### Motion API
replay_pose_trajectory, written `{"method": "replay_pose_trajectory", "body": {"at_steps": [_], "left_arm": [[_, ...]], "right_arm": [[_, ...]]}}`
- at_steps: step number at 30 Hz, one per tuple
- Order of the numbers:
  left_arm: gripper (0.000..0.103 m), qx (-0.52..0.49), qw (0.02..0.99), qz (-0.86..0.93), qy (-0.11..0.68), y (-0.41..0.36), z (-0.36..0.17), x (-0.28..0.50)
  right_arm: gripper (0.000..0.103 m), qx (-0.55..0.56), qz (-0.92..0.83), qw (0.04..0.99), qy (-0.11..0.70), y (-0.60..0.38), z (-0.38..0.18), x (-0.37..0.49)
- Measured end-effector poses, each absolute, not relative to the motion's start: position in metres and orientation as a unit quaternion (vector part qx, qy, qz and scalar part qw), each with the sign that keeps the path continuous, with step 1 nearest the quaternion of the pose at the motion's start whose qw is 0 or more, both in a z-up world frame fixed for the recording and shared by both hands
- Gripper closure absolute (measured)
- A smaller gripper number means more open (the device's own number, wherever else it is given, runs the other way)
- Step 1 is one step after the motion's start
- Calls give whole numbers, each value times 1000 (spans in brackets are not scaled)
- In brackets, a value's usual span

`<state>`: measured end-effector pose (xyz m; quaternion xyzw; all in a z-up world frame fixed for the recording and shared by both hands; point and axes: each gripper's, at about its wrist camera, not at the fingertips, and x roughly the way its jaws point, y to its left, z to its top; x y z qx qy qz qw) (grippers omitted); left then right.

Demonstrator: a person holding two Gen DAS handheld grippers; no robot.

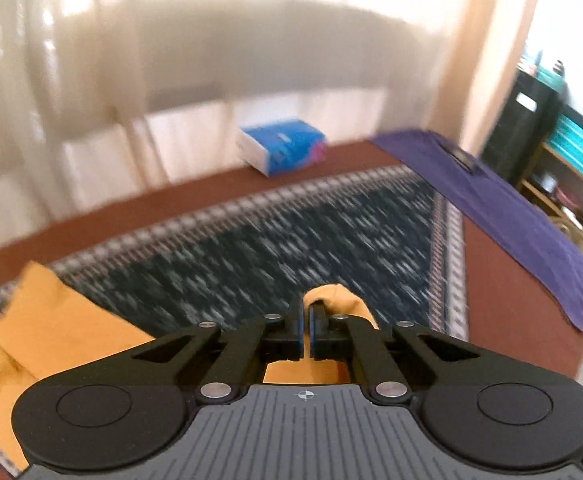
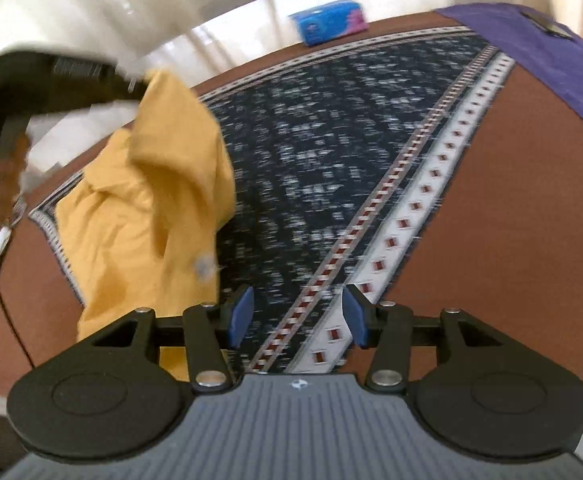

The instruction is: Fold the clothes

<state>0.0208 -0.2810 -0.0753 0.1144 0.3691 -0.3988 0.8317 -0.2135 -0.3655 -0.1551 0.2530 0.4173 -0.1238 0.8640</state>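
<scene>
A yellow garment (image 1: 51,336) lies crumpled on the patterned cloth (image 1: 271,240). My left gripper (image 1: 305,320) is shut on a fold of it, which pokes out above the fingertips and hangs lifted. In the right wrist view the yellow garment (image 2: 151,200) hangs up toward the upper left, where the other gripper holds it. My right gripper (image 2: 297,316) is open and empty, just right of the garment's lower edge, above the cloth's striped border (image 2: 371,264). A folded purple garment (image 1: 511,216) lies at the table's right side; it also shows in the right wrist view (image 2: 551,64).
A blue tissue box (image 1: 283,146) stands at the table's far edge, also in the right wrist view (image 2: 327,20). The brown table (image 1: 503,292) shows around the cloth. Curtains hang behind; shelves (image 1: 563,152) with teal boxes stand at the right.
</scene>
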Motion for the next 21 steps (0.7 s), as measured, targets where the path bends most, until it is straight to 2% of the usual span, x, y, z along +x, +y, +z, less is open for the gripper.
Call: {"method": "replay_pose_trajectory", "body": {"at_steps": [9,21], "left_arm": [[103,80,869,-354,338,-239,-37,59],[103,76,875,-337,338,-198,-31,61]], "right_arm": [[49,231,-63,871,429,-335,-158,-190],[46,279,-36,853,440,-331,-192,-150]]}}
